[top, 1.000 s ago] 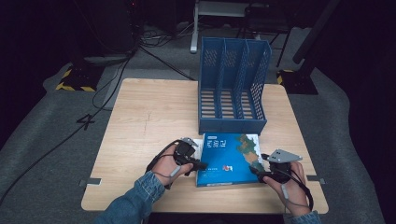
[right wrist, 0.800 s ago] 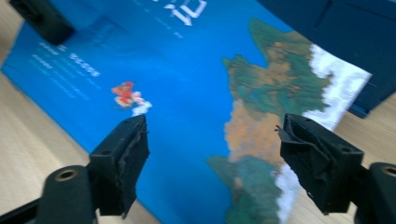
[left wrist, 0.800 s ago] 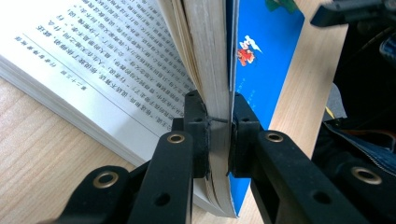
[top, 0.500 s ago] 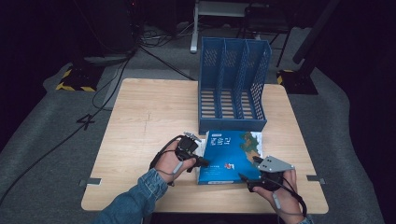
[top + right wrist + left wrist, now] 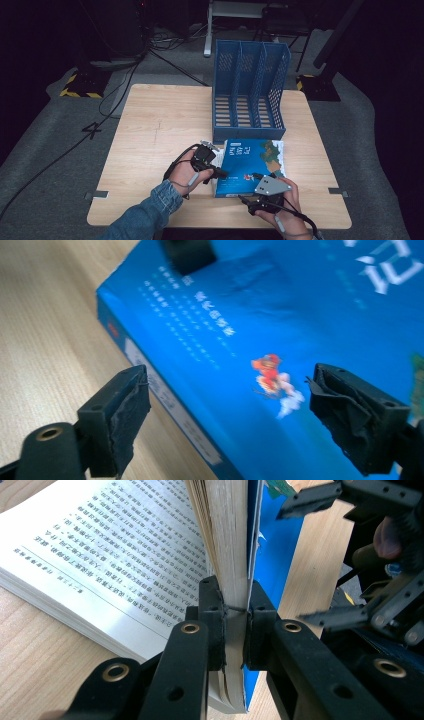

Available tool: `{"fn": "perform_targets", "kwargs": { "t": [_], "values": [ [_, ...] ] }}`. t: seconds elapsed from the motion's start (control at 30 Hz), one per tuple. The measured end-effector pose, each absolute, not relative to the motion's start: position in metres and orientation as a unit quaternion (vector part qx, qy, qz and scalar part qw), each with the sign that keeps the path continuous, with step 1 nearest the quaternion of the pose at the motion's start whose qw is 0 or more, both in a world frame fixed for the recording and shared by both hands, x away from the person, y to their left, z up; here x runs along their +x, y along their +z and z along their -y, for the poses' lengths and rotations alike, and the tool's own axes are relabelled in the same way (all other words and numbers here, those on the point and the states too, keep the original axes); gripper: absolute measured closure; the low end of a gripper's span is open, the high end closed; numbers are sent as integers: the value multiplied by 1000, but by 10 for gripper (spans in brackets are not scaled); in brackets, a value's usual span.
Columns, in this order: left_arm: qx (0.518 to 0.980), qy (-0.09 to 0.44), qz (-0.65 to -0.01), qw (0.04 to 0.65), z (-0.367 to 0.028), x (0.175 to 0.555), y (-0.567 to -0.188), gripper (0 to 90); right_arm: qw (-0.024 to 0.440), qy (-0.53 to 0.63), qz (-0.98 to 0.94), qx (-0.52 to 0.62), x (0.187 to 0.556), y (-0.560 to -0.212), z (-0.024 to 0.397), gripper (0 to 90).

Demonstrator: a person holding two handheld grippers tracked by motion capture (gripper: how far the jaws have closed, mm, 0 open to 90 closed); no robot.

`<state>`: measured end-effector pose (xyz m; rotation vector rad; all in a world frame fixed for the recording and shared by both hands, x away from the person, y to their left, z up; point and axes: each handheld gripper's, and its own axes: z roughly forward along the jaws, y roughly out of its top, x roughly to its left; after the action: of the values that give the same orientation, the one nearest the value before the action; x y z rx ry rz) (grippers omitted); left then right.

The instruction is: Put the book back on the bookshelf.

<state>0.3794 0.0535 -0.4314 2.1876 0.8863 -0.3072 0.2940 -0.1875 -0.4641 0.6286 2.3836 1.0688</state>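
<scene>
A blue-covered book (image 5: 250, 162) lies on the wooden table (image 5: 160, 125) just in front of the file rack. My left gripper (image 5: 220, 174) is at its left edge. In the left gripper view that gripper (image 5: 235, 625) is shut on the cover and a wad of pages (image 5: 227, 540), lifted off the open printed pages (image 5: 110, 555). My right gripper (image 5: 250, 189) is at the book's near edge. Its jaws have just been opening. The right gripper (image 5: 235, 410) stands open over the cover's (image 5: 300, 315) near corner, its pads not touching it.
A blue three-slot file rack (image 5: 250, 90) stands upright behind the book, at the table's far middle. Bare wood stretches to the left of my hands. The table's front edge runs right under both hands. Cables and dark floor surround the table.
My right gripper has slid left from beside the book's right edge to its near edge. The left gripper has kept still with its grip on the book.
</scene>
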Motion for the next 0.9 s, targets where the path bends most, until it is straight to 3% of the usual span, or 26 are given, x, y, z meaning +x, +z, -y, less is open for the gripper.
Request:
{"fn": "perform_targets", "kwargs": {
  "t": [0.13, 0.4, 0.9],
  "values": [
    [854, -121, -344, 370, -51, 380, -427, 821, 209, 384, -875, 208, 294, -472, 178, 159],
    [852, -129, -347, 370, -49, 380, -426, 821, 284, 370, -867, 178, 293, -483, 170, 152],
    [844, -149, -344, 383, -39, 383, -423, 820, 336, 351, -863, 140, 294, -492, 170, 15]
  ]
}}
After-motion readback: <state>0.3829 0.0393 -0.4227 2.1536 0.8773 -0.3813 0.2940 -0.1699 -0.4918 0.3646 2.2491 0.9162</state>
